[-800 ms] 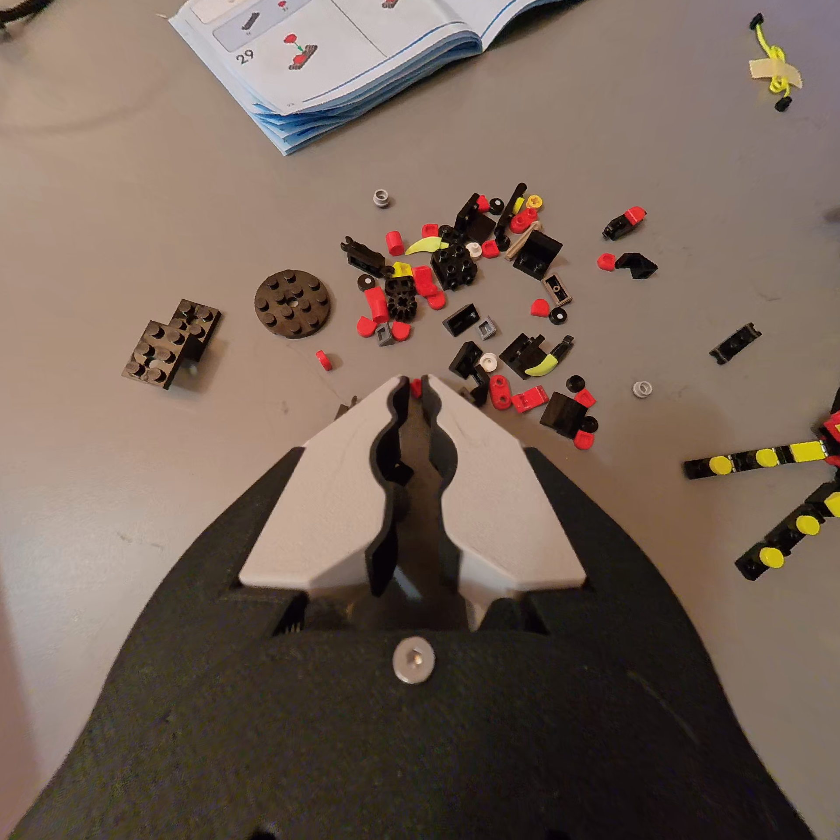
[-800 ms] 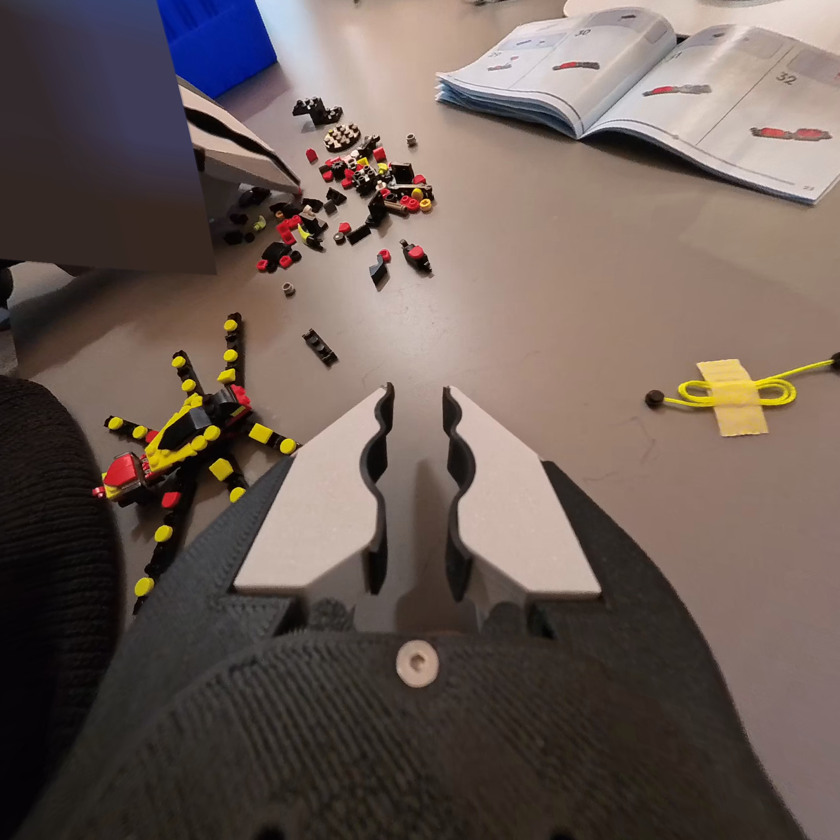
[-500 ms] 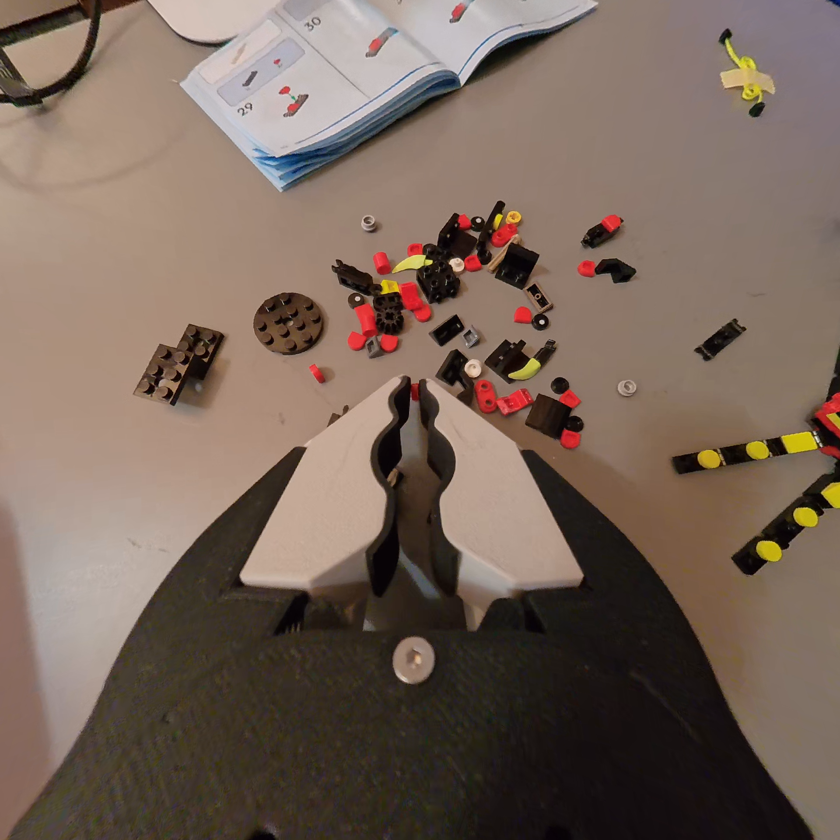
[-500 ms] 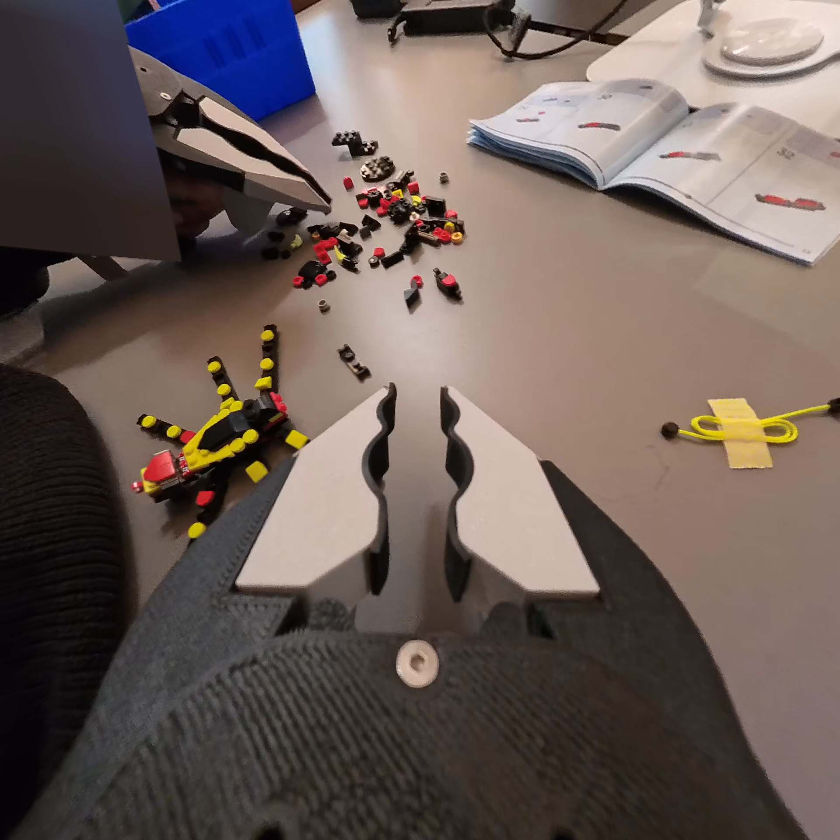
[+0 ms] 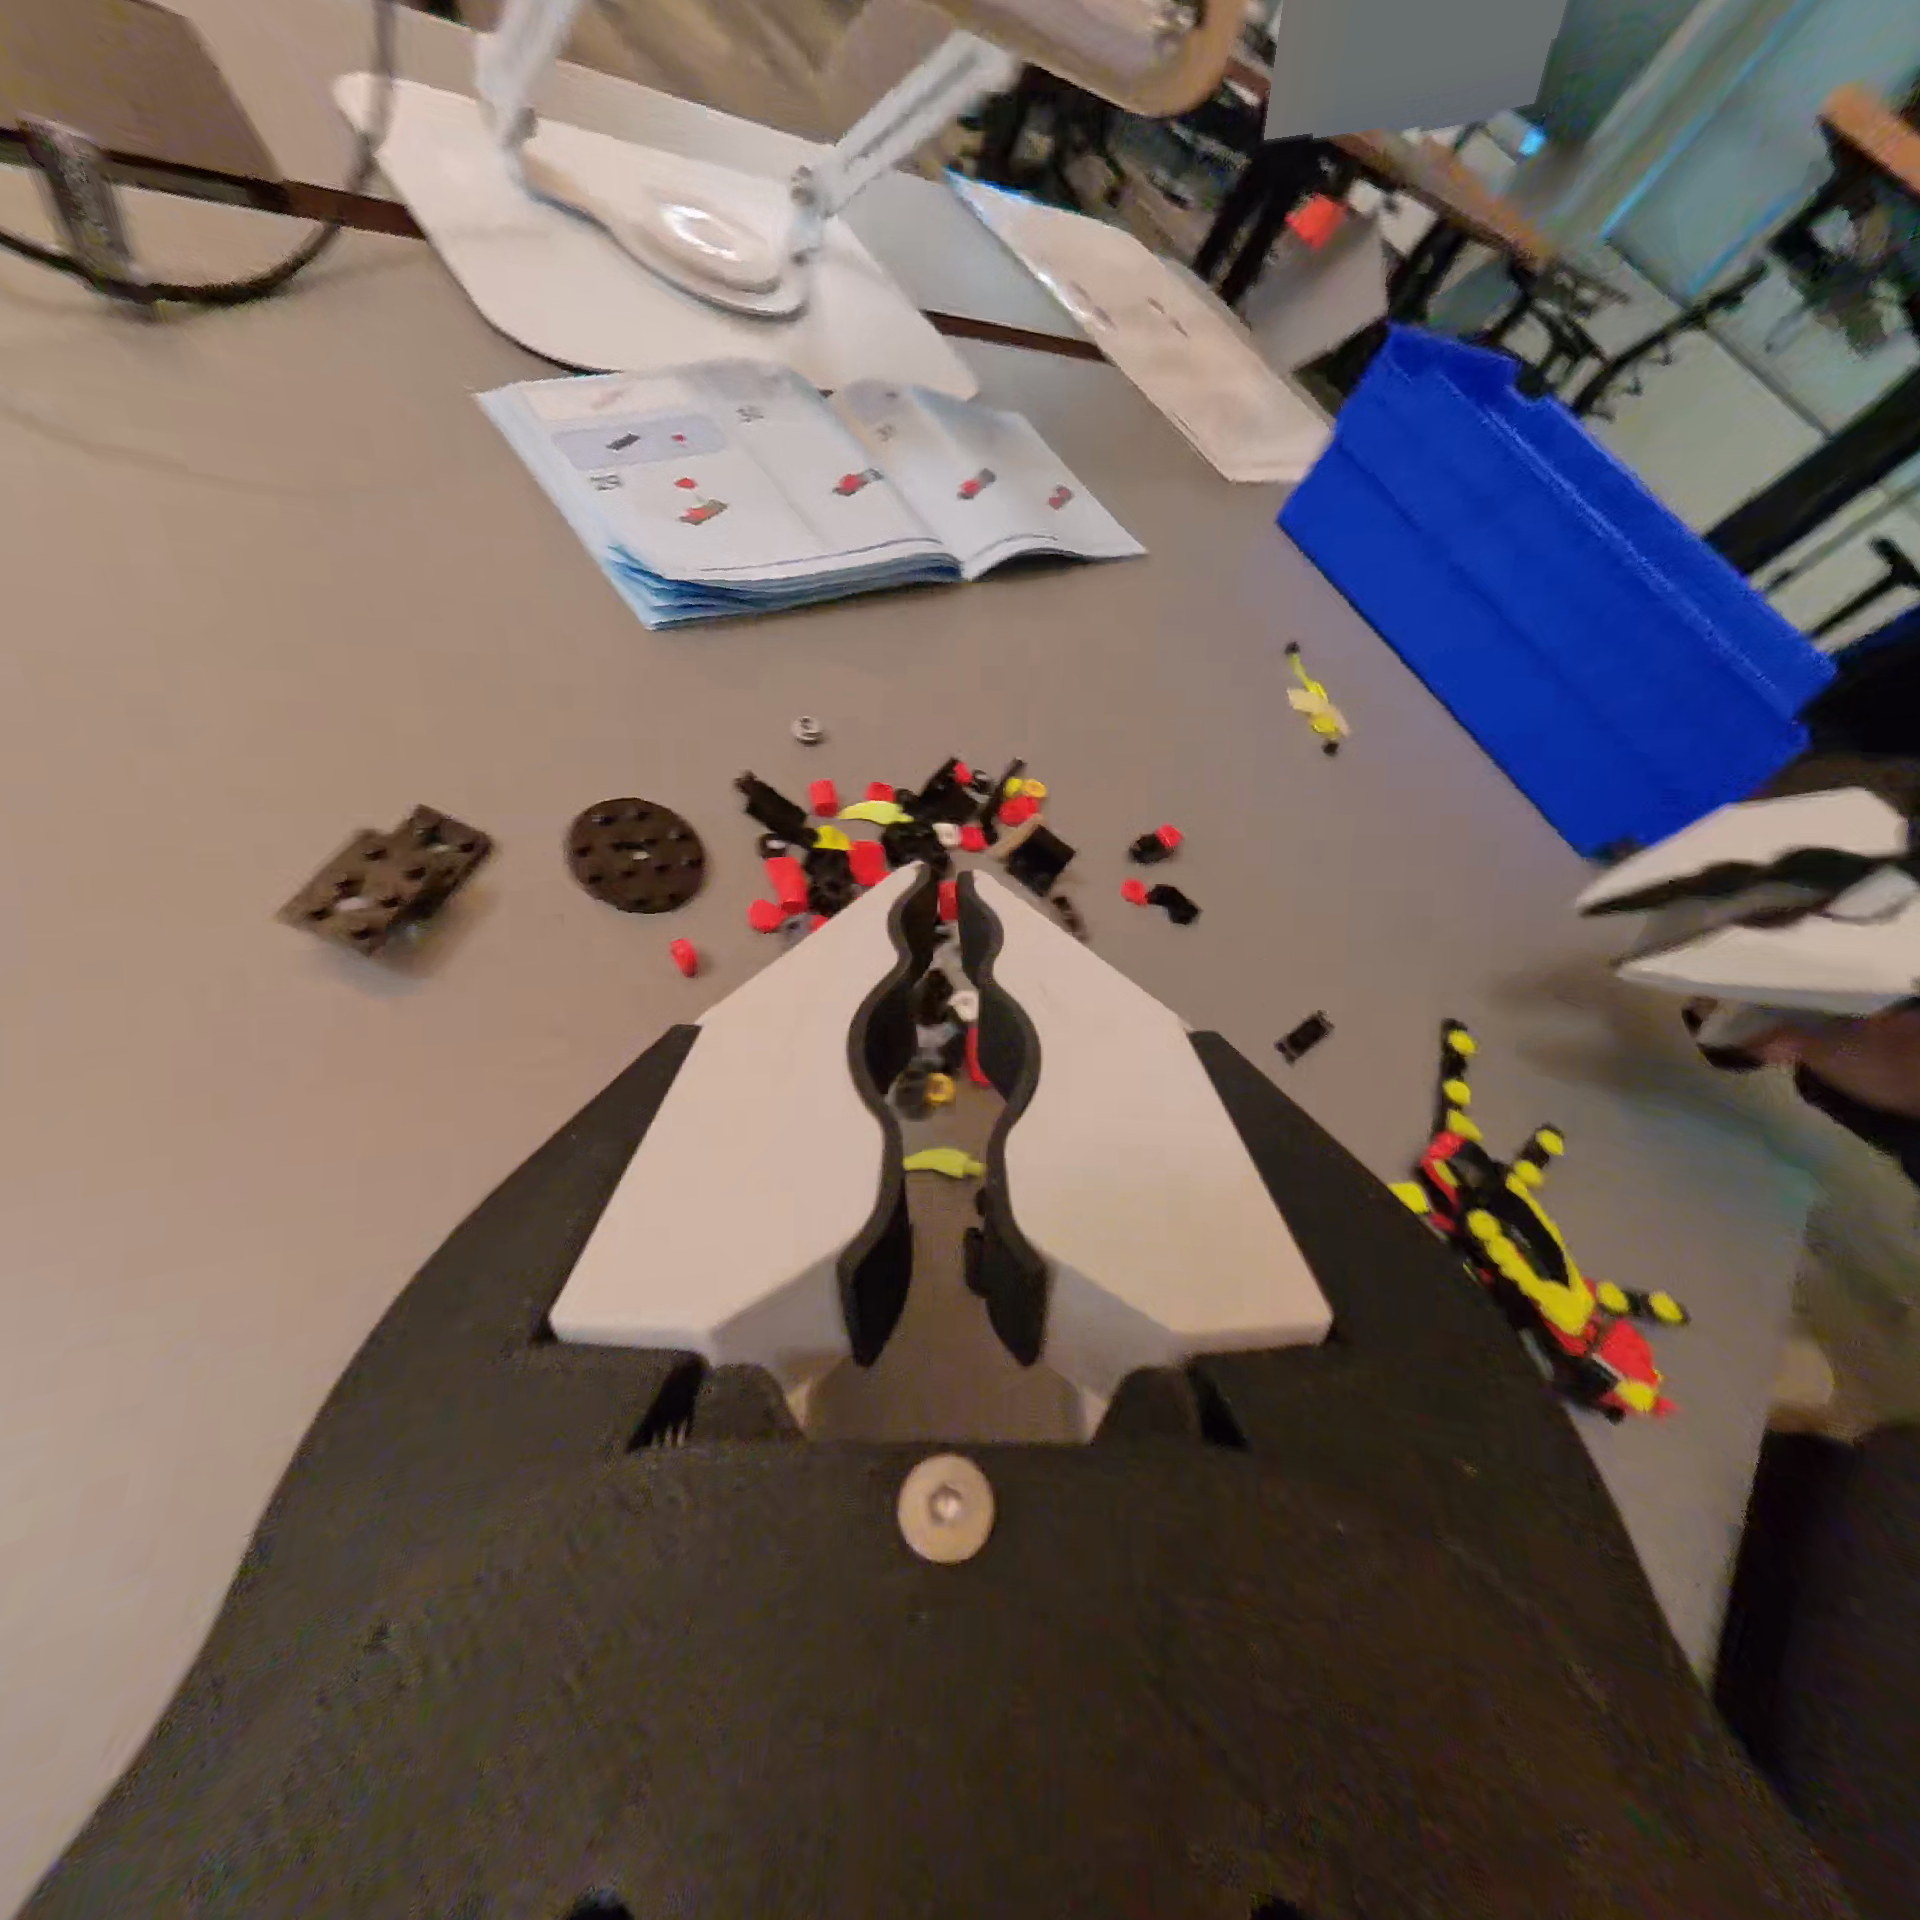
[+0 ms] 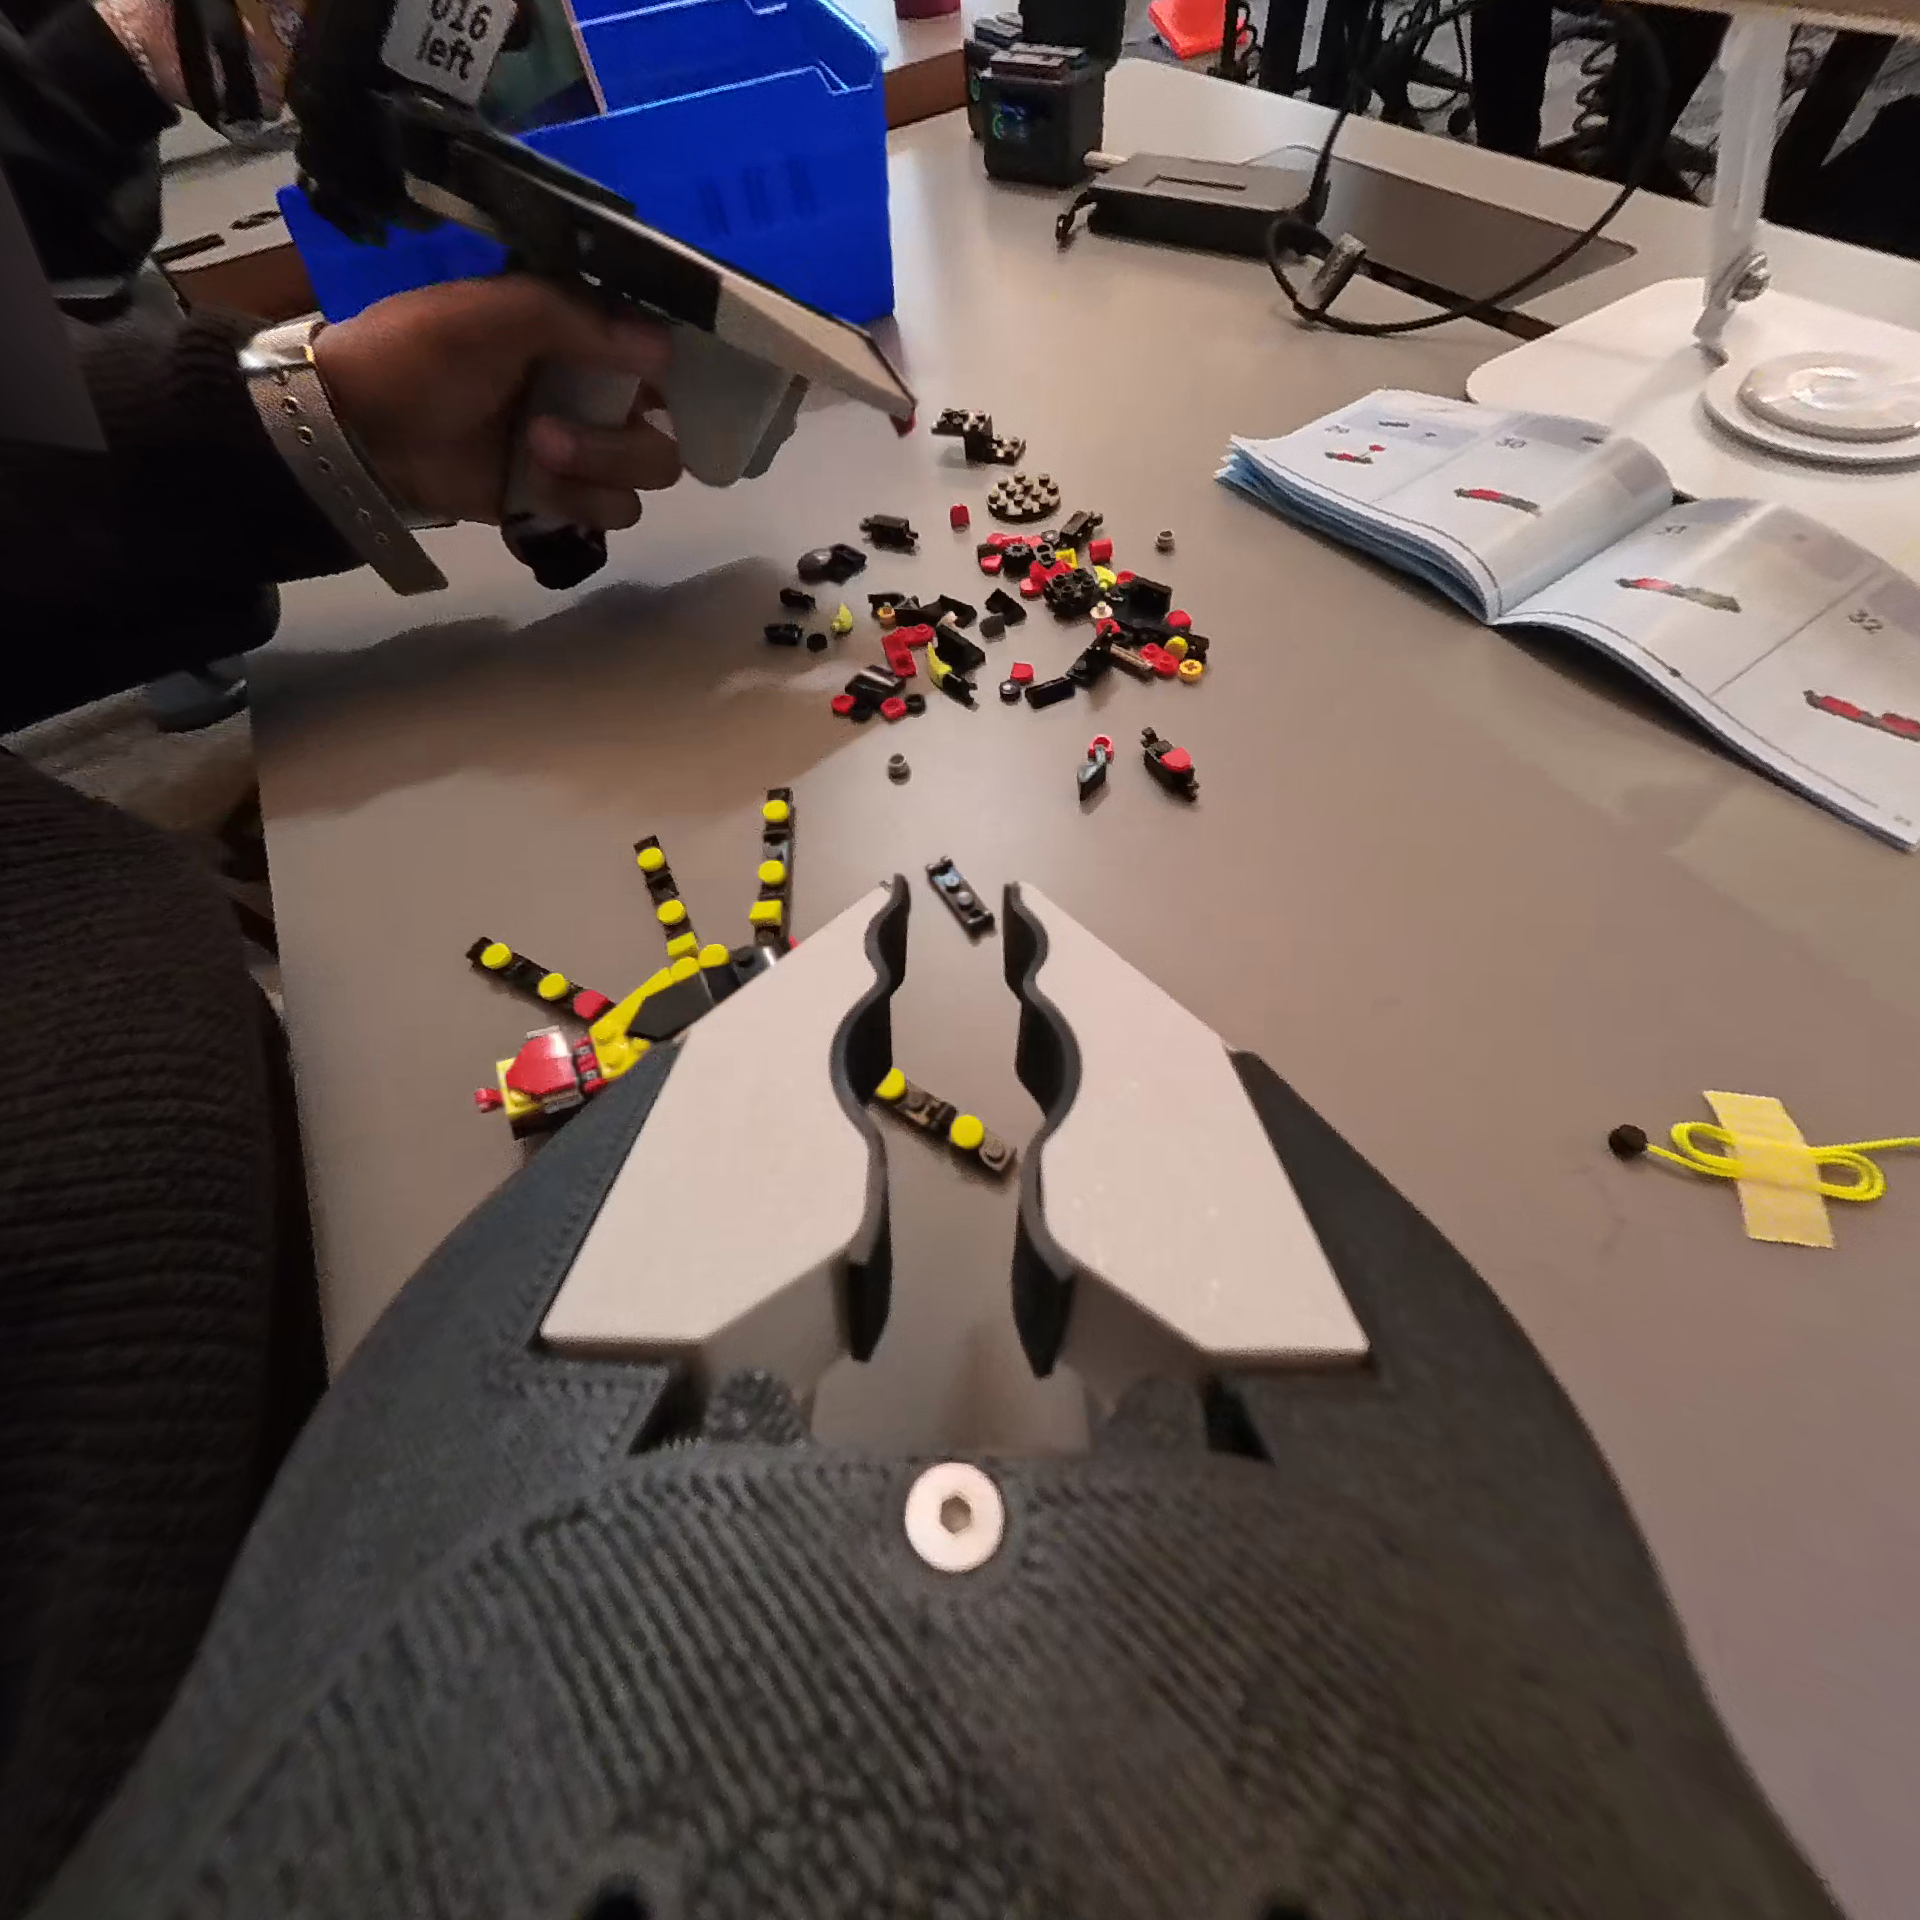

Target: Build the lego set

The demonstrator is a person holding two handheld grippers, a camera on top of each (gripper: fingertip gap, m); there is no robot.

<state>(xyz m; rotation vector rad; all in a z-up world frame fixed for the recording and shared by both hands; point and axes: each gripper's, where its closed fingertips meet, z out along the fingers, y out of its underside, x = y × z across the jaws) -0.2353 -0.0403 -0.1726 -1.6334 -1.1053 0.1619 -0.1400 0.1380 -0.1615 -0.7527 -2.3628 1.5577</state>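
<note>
My left gripper (image 5: 940, 888) is shut on a small red piece (image 5: 948, 900) and holds it in the air above the pile of loose red, black and yellow pieces (image 5: 935, 831). The right wrist view shows it in a hand, with the red piece (image 6: 904, 421) at its tip. My right gripper (image 6: 951, 894) is open and empty, above the table by the black, yellow and red spider model (image 6: 623, 1029). One spider leg (image 6: 940, 1117) shows between its fingers. A small black plate (image 6: 961, 899) lies just past its tips. The spider model (image 5: 1517, 1247) lies right of my left gripper.
An open instruction booklet (image 5: 790, 509) lies beyond the pile. A black round plate (image 5: 634, 854) and a black brick assembly (image 5: 390, 878) lie left of it. A blue bin (image 5: 1538, 613) stands at the right. A white lamp base (image 5: 665, 239) and a taped yellow cord (image 6: 1777, 1169) are on the table. My right fingertips sit around 20 cm from my left ones. Between my right fingertips and the small black plate (image 6: 961, 899) there is roughly 9 cm. My left wrist view (image 5: 1303, 1033) looks at it from another angle.
My left gripper has lifted away from the table with the red piece still in it. My right gripper has risen and moved over the spider model's leg, still open.
</note>
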